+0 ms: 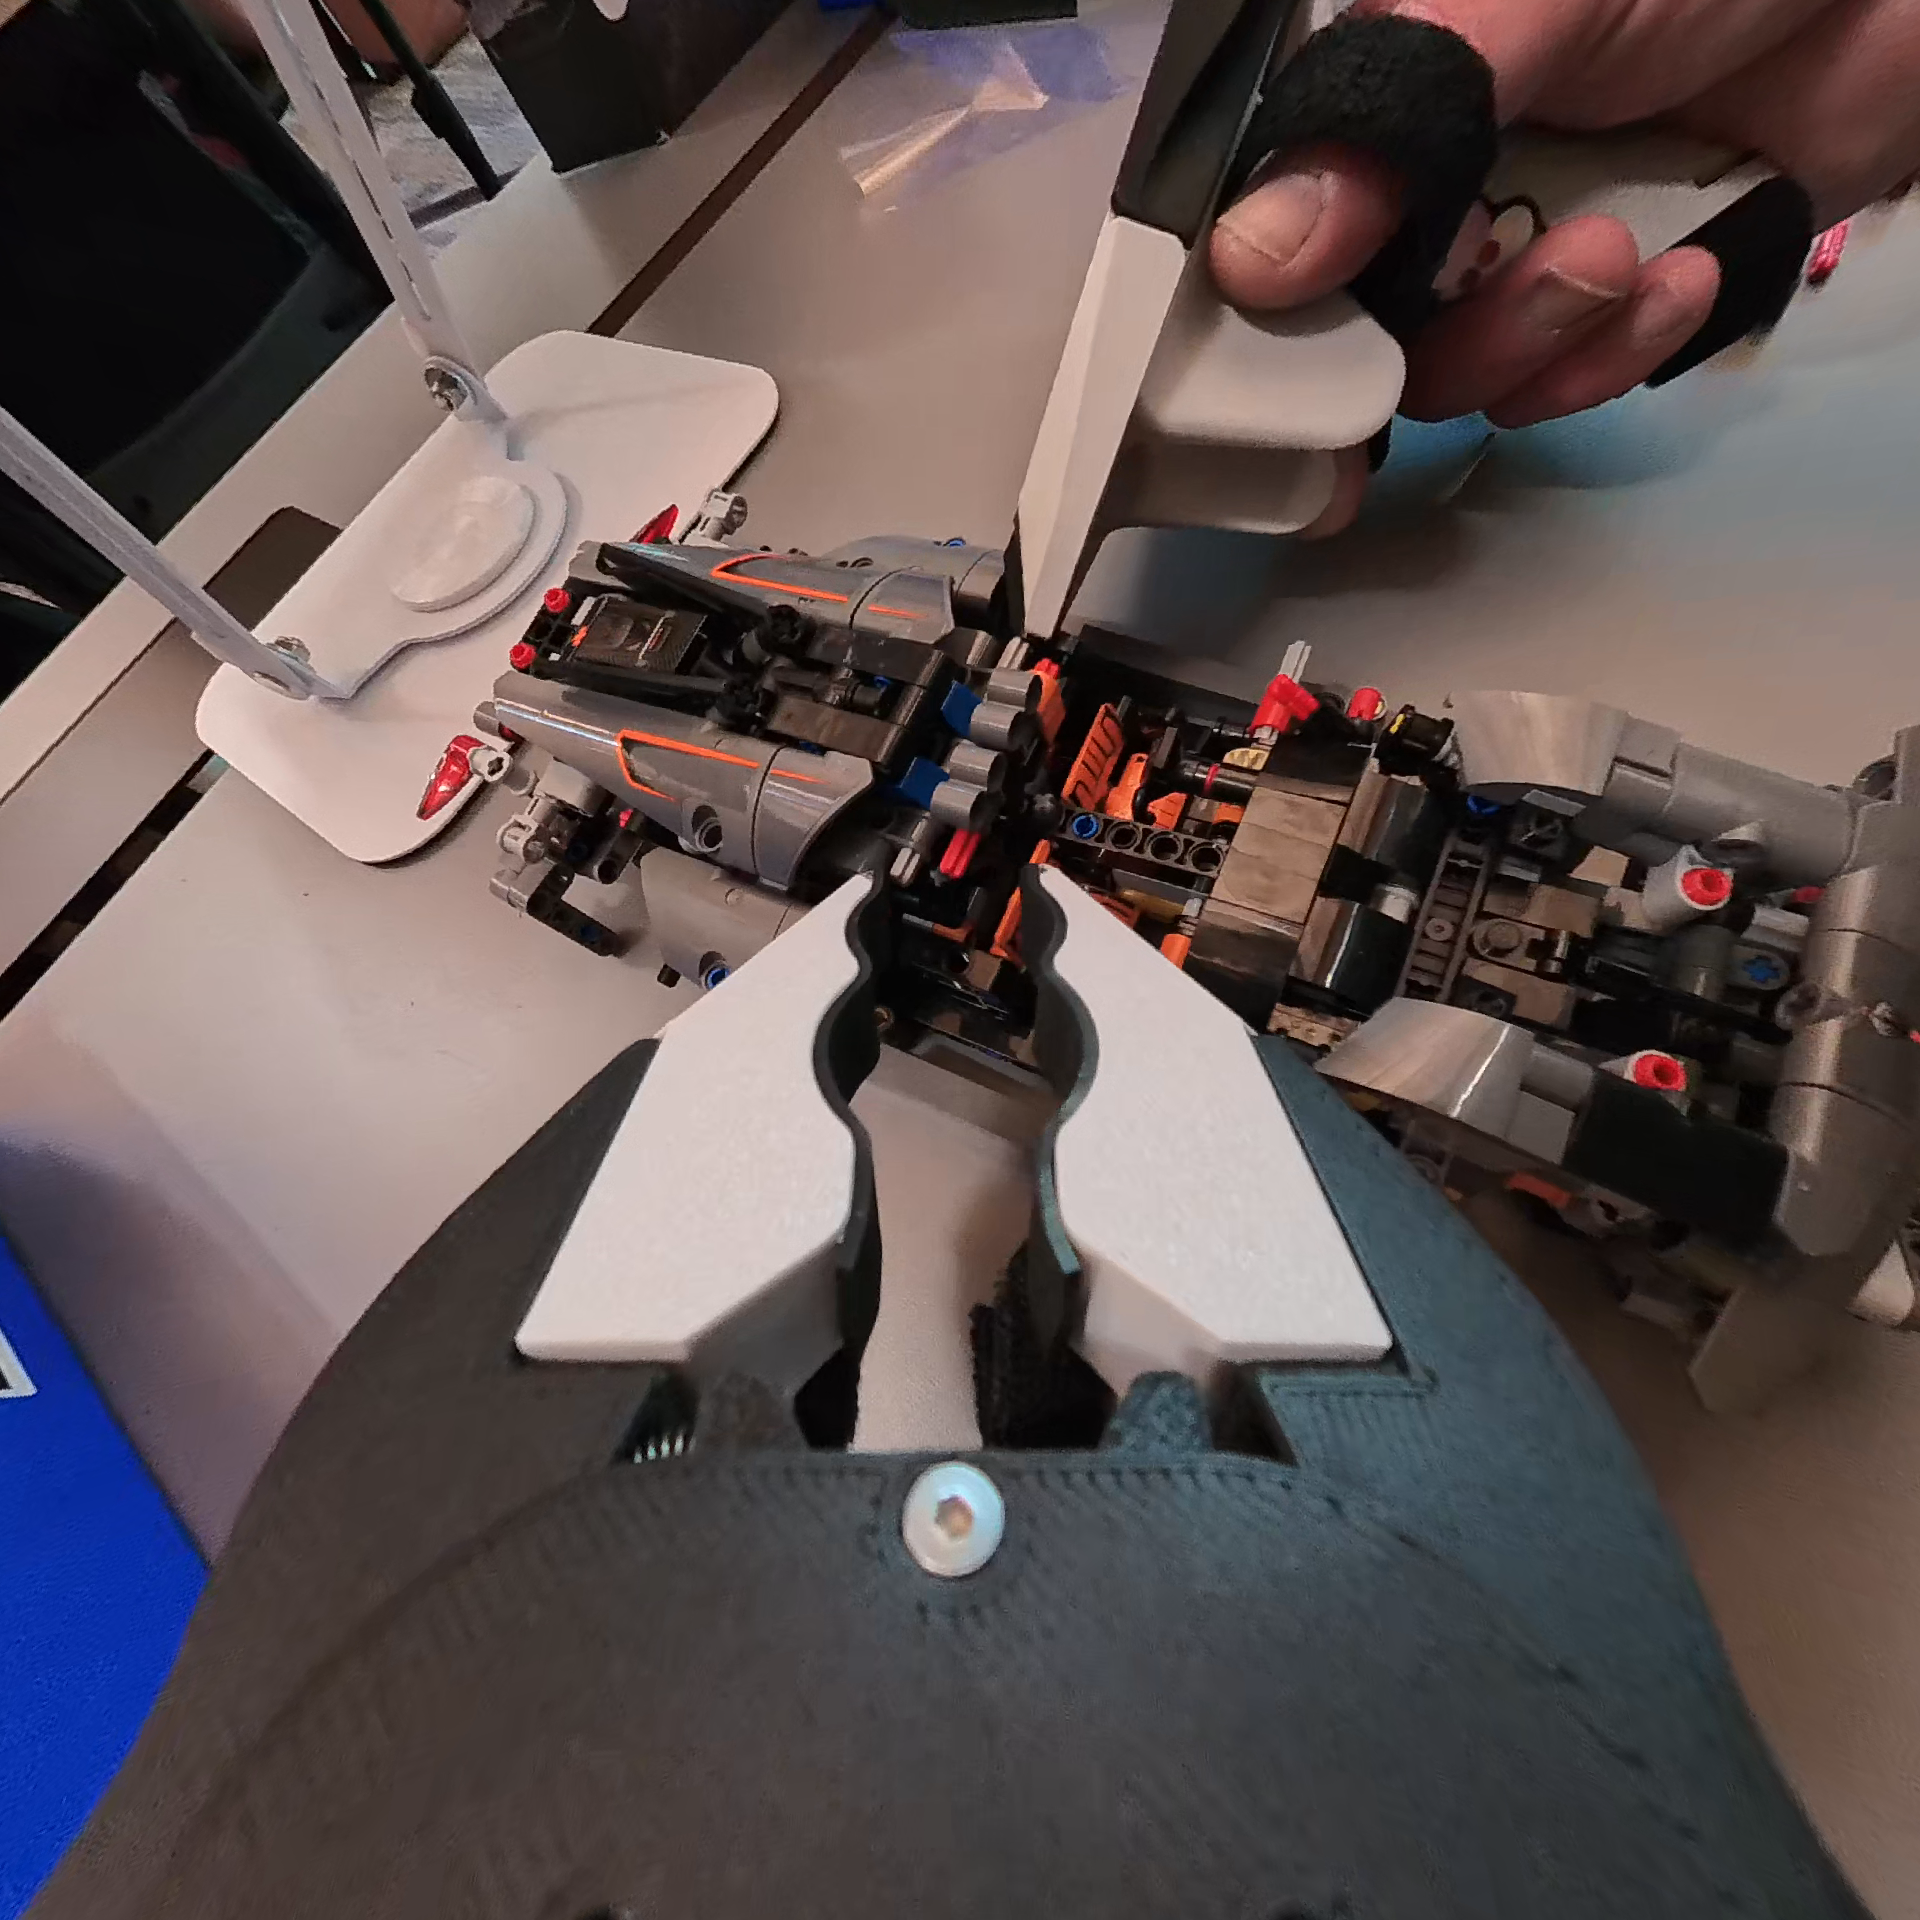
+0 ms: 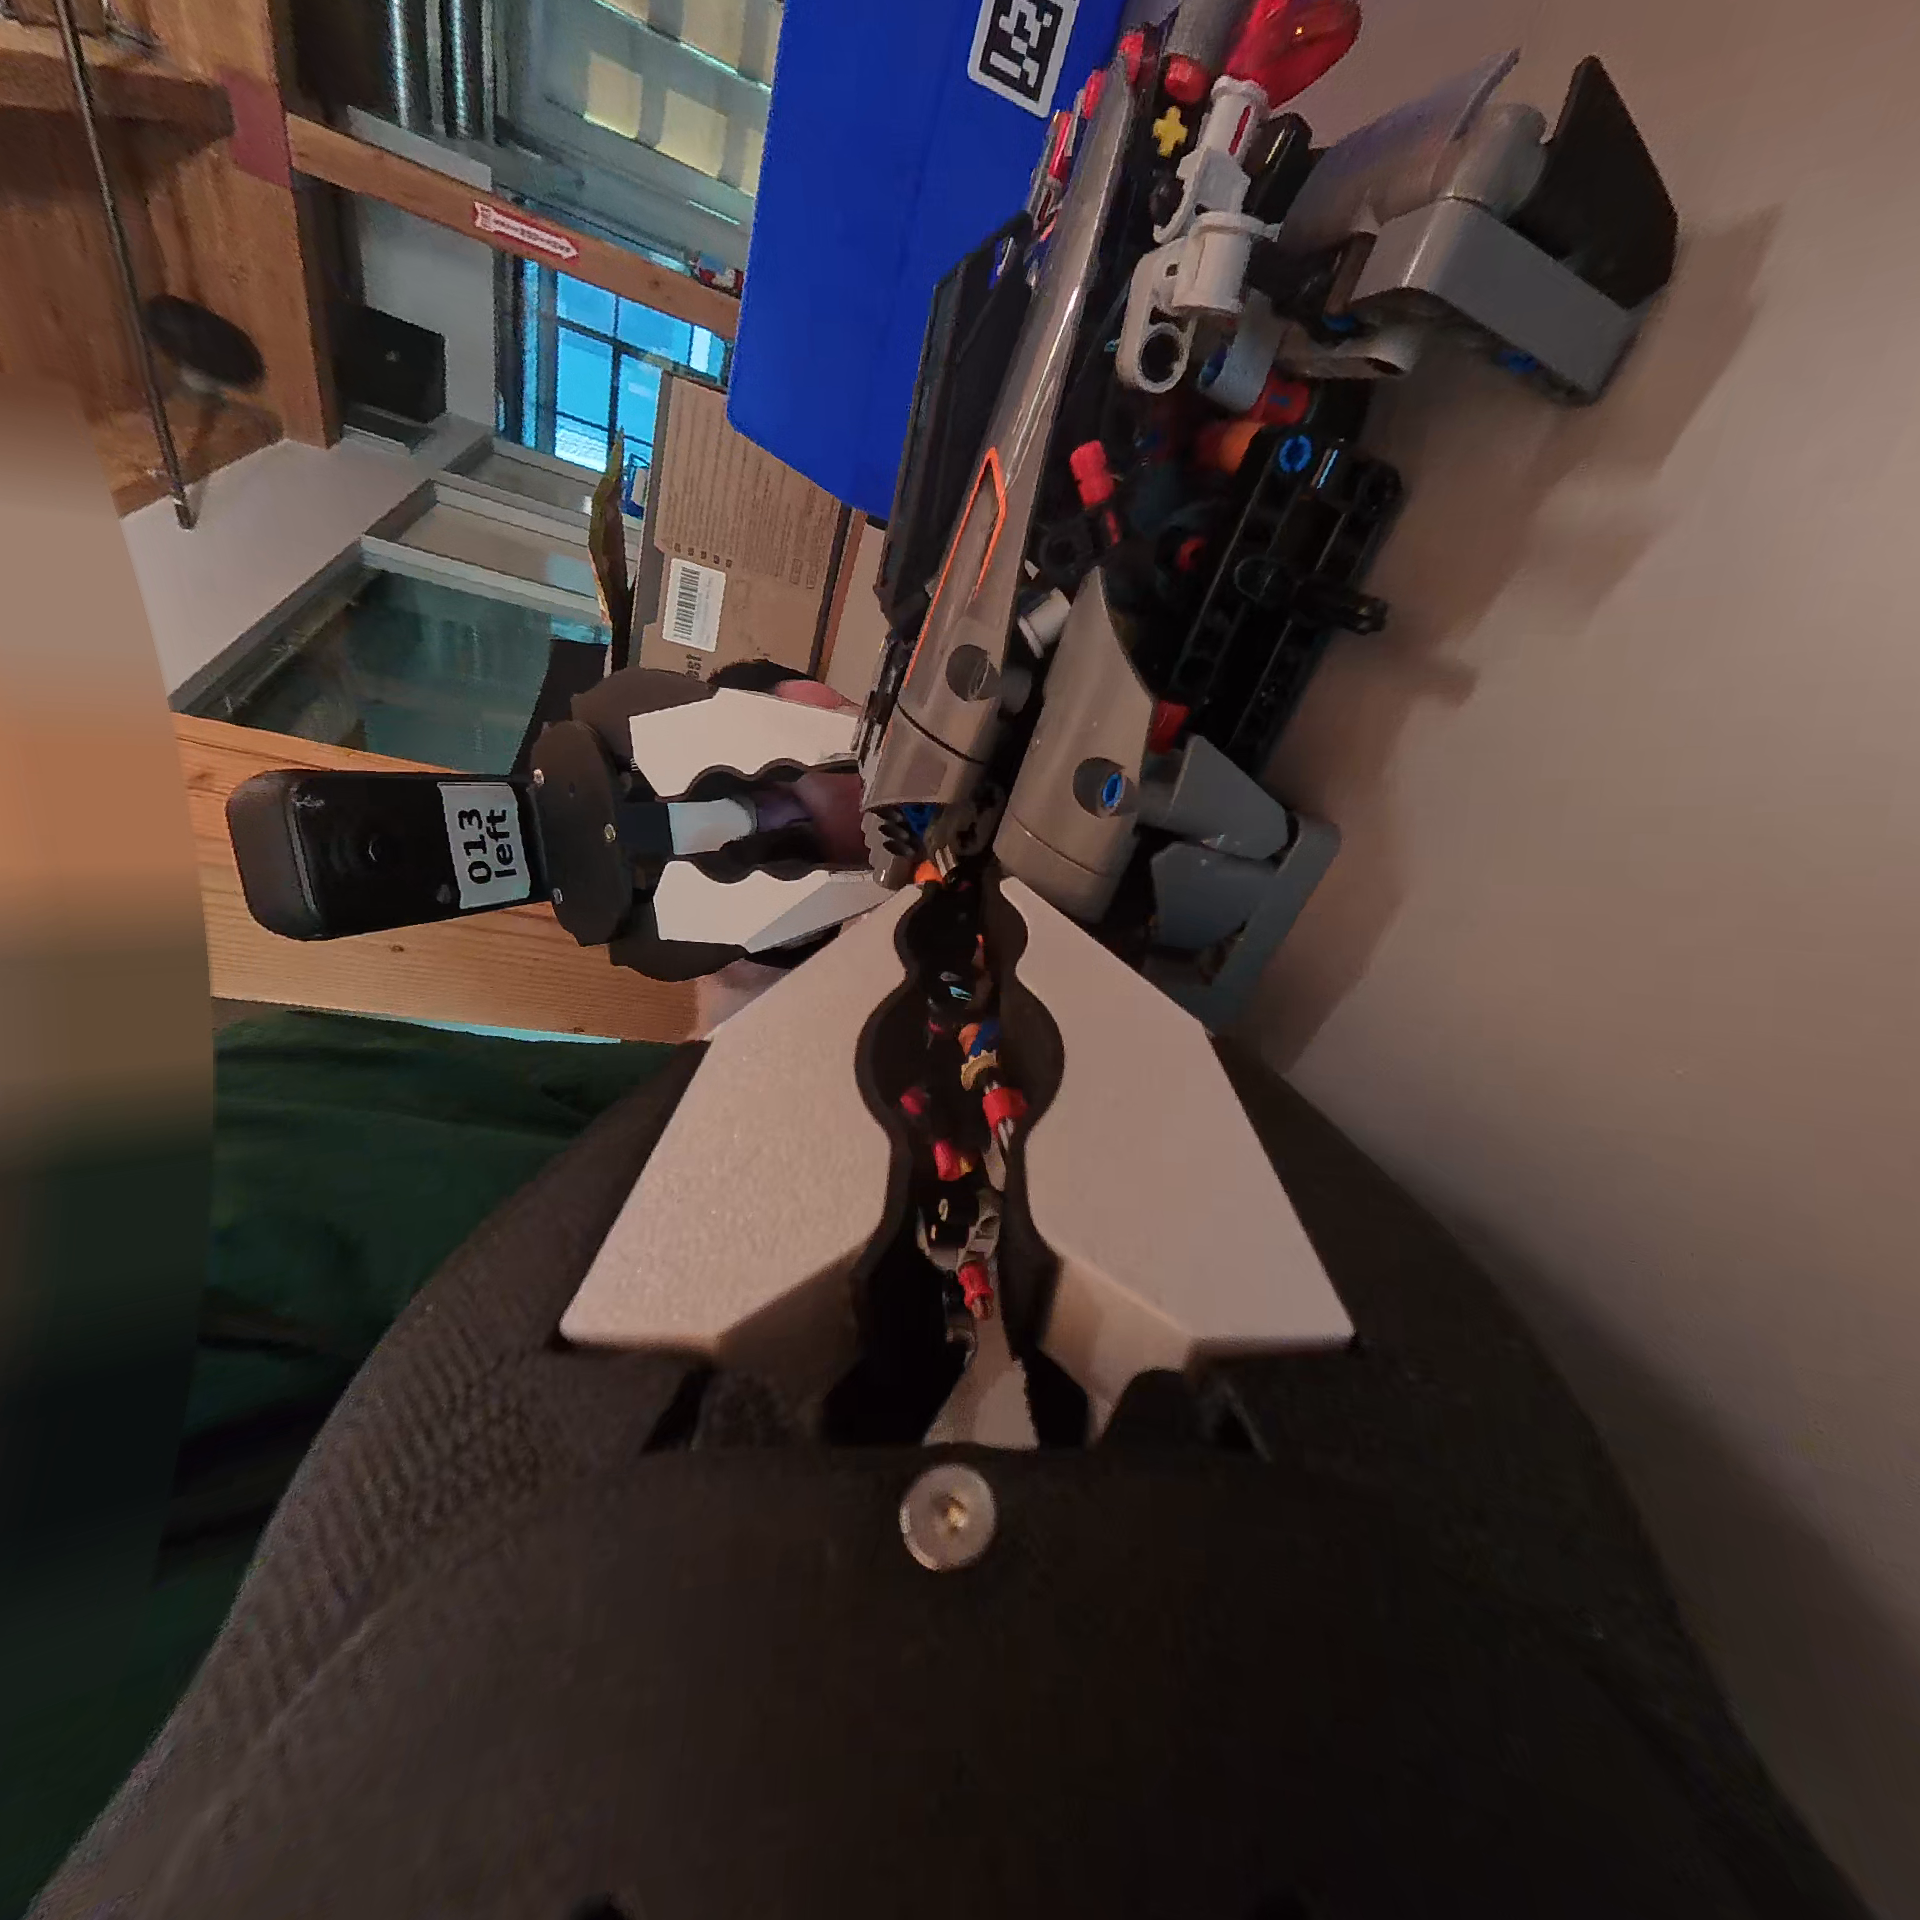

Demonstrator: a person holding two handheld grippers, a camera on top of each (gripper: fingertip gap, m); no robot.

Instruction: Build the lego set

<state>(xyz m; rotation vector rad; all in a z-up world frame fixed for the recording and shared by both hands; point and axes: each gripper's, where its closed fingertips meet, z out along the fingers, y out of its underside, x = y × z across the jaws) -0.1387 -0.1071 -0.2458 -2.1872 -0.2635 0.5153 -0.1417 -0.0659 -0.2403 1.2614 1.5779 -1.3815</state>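
The grey, black and orange lego car [image 1: 1143,810] lies lengthwise on the pale table [image 1: 883,312]. My left gripper [image 1: 951,894] reaches its near side at mid-length. Its jaws stand a narrow gap apart with the car's black side structure between the tips. My right gripper [image 1: 1029,623], held by a hand [image 1: 1507,260], comes down from the far side onto the car's middle. In the right wrist view the right gripper [image 2: 958,888] is nearly closed, its tips on a black part of the car [image 2: 1091,623]. The left gripper's white fingers [image 2: 727,727] show beyond, tips hidden behind the car.
A white stand base [image 1: 499,582] with thin arms sits just past the car's tail end. A blue box [image 1: 83,1558] stands at the near left and also shows in the right wrist view [image 2: 883,260]. A cardboard box [image 2: 727,540] is farther back. My right fingertips sit around 5 centimetres from my left ones. The white stand base [image 1: 499,582] is about 20 centimetres from my right fingertips.
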